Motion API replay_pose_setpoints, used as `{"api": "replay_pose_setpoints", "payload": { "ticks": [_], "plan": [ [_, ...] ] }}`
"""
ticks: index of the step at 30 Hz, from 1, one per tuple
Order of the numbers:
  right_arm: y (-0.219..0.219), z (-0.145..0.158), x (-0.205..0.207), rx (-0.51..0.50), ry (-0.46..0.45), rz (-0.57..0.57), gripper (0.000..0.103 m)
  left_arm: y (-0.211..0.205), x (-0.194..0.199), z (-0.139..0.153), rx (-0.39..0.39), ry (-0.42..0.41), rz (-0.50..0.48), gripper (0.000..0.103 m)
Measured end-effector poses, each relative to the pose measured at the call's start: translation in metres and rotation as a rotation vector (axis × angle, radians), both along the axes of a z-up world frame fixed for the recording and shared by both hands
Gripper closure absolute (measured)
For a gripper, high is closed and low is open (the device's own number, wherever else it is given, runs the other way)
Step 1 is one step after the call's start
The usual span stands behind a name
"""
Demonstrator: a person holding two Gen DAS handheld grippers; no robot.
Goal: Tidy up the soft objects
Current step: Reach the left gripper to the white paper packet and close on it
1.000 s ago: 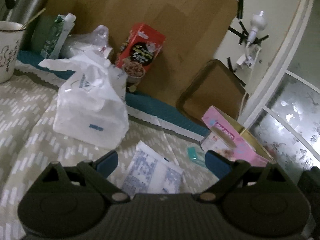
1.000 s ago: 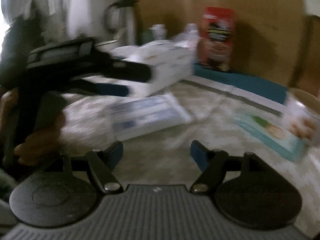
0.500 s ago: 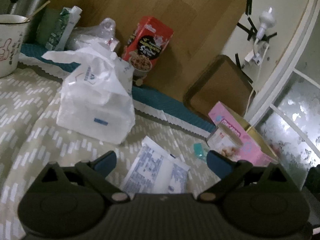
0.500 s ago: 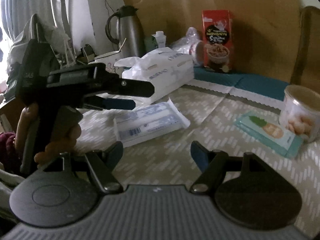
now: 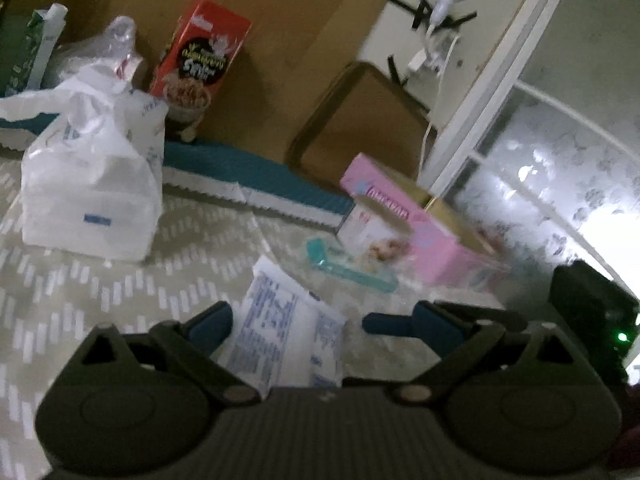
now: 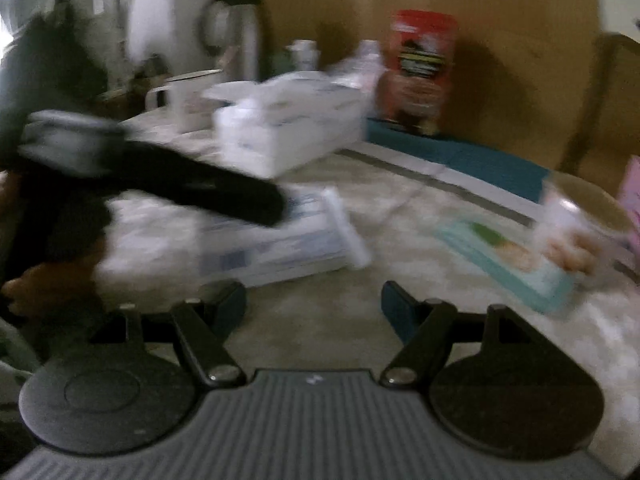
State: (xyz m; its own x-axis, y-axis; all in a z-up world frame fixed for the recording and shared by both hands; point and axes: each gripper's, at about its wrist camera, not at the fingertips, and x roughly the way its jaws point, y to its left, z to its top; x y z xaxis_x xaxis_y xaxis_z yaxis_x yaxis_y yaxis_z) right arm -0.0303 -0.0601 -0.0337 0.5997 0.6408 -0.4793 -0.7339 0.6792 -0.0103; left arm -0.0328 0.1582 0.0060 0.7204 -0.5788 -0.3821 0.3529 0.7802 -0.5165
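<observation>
Hovering over a table covered by a pale chevron cloth (image 5: pixel 120 280), both grippers stand with their jaws wide and nothing between the pads. In the left wrist view, the left gripper (image 5: pixel 316 320) points at a flat white wipes pack (image 5: pixel 288 332) with blue print, which lies on the cloth at six o'clock, its near end between the blue fingertips (image 5: pixel 208 322) without touching them. At nine o'clock stands a bulky white tissue pack (image 5: pixel 92 200) in crinkled plastic; at eleven o'clock a red cereal box (image 5: pixel 200 56) leans against a brown board. At three o'clock a pink box (image 5: pixel 424 232) lies beside a small printed tub (image 5: pixel 376 232), with a thin teal packet (image 5: pixel 348 268) just in front of them.

The right wrist view is blurred. The right gripper (image 6: pixel 314 304) hangs above bare cloth at six o'clock. The left gripper (image 6: pixel 224 196) reaches in from nine o'clock, its tip over the wipes pack (image 6: pixel 280 244), held by a hand (image 6: pixel 48 284); whether it touches the pack cannot be told. The tissue pack (image 6: pixel 288 120) sits at twelve o'clock, the teal packet (image 6: pixel 508 260) at three o'clock, and a white mug (image 6: pixel 188 96) and a metal kettle (image 6: pixel 240 36) at eleven o'clock.
</observation>
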Motion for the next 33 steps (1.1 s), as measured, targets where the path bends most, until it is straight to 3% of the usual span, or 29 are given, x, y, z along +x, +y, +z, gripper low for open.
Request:
{"api": "replay_pose_setpoints", "payload": {
  "ticks": [3,7,9,13,16,20,27,30,33],
  "plan": [
    [-0.012,0.002,0.004,0.027,0.018,-0.035,0.026,0.012,-0.002,-0.001,-0.048,-0.004,0.105,0.004],
    [-0.011,0.001,0.0,0.036,0.028,0.014,0.026,0.029,0.009,-0.011,-0.131,0.103,0.191,0.004],
    [-0.003,0.001,-0.006,0.041,0.037,0.069,0.026,0.027,0.01,-0.01,-0.124,0.098,0.174,0.004],
    [0.015,-0.001,-0.018,0.006,0.012,0.154,0.017,0.009,0.012,-0.005,-0.023,0.089,0.11,0.006],
    [0.026,-0.003,-0.02,-0.031,-0.013,0.146,0.015,-0.007,0.013,-0.003,0.05,0.085,0.065,0.011],
    [0.022,-0.003,-0.017,-0.032,-0.022,0.109,0.016,-0.018,0.008,-0.001,0.092,0.067,-0.024,0.021],
    [-0.01,-0.001,-0.009,-0.046,-0.038,0.029,0.016,-0.02,-0.003,0.001,0.005,0.011,-0.173,0.021],
    [-0.024,-0.001,-0.005,-0.061,-0.059,-0.026,0.016,-0.014,-0.005,0.001,-0.02,-0.009,-0.124,0.014],
    [-0.035,0.003,0.0,-0.027,-0.05,-0.048,0.015,0.002,0.002,-0.002,-0.09,0.038,-0.038,0.009]
  ]
}}
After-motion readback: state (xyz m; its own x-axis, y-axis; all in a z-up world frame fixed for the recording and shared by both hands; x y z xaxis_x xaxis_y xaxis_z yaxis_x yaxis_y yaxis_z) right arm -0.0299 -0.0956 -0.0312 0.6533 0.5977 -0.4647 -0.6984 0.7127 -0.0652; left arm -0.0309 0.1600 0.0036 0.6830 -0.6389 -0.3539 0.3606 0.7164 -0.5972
